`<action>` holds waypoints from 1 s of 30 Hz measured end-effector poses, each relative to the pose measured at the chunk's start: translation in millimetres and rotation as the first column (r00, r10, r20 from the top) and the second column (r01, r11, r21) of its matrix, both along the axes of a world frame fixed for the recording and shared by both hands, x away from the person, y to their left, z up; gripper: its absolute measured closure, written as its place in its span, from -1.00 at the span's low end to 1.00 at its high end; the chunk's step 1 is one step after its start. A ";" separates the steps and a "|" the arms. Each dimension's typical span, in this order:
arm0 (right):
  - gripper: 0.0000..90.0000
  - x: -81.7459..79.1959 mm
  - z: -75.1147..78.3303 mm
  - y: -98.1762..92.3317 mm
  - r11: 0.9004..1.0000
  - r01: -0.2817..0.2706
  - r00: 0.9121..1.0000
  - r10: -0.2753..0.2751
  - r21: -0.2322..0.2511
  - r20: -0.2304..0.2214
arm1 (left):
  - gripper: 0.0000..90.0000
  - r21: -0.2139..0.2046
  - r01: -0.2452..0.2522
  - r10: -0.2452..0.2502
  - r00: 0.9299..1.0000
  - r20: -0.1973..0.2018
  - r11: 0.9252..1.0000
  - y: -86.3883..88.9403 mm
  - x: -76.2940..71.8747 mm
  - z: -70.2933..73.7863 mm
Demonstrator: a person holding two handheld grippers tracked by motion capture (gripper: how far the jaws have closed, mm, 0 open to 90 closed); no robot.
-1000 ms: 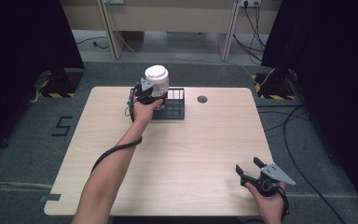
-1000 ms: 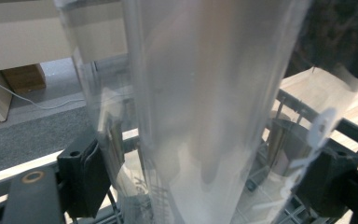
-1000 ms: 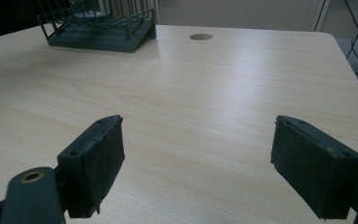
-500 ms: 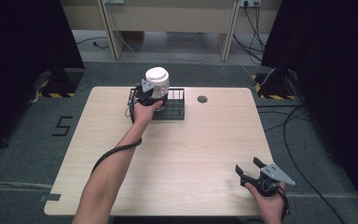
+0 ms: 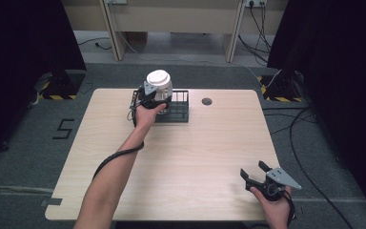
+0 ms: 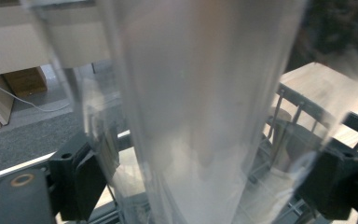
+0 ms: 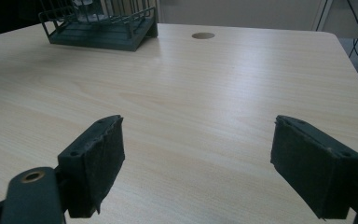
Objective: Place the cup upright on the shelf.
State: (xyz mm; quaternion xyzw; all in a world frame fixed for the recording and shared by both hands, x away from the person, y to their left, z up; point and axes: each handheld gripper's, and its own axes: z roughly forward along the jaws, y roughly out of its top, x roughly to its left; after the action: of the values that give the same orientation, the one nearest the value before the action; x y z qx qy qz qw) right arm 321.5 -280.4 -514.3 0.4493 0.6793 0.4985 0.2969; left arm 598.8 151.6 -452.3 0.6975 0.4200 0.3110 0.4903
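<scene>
Looking down from the high view: left gripper (image 5: 153,95) at the far side of the table (image 5: 100,152), closed around a clear cup (image 5: 159,86) with a white lid (image 5: 158,77), held upright over the left part of a dark wire rack (image 5: 180,107). Cannot tell whether the cup's base touches the rack. A round hole (image 5: 207,101) sits in the tabletop just right of the rack. Right gripper (image 5: 257,172) at the near right corner, well apart from the rack, jaws spread, nothing between them. Left gripper view: the cup (image 6: 200,112) stands close before the camera, translucent and blurred; a black jaw presses each side of it low down, rack wires (image 6: 284,116) visible behind at right. Right gripper view: jaws wide apart and empty, low over bare wood (image 7: 205,93); rack (image 7: 102,28) and hole (image 7: 203,35) far off at the table's far edge.
</scene>
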 end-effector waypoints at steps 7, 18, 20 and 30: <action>-0.60 0.0 0.1 1.5 1.000 -0.004 1.000 0.004 -0.006 -0.001 | -0.69 0.013 0.011 -0.011 1.000 0.019 1.000 4.3 -6.5 1.5; -0.60 -0.2 0.2 2.5 1.000 -0.004 1.000 0.004 -0.006 -0.007 | -0.69 0.033 0.018 -0.019 0.999 0.041 0.999 7.3 -16.0 2.4; -0.60 -0.1 0.1 2.5 1.000 -0.005 1.000 0.005 -0.007 -0.006 | -0.68 0.035 0.018 -0.019 0.999 0.042 0.999 8.0 -16.9 3.0; -0.60 -0.4 0.2 3.5 1.000 -0.006 1.000 0.006 -0.012 -0.007 | -0.68 0.034 0.027 -0.029 0.999 0.043 0.999 15.3 -28.9 6.2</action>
State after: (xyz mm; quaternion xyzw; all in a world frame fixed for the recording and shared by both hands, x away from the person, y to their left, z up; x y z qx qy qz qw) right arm 321.1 -276.9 -514.1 0.4472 0.6846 0.4938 0.2958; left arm 569.9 166.9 -446.1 0.7045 0.3943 0.3260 0.4919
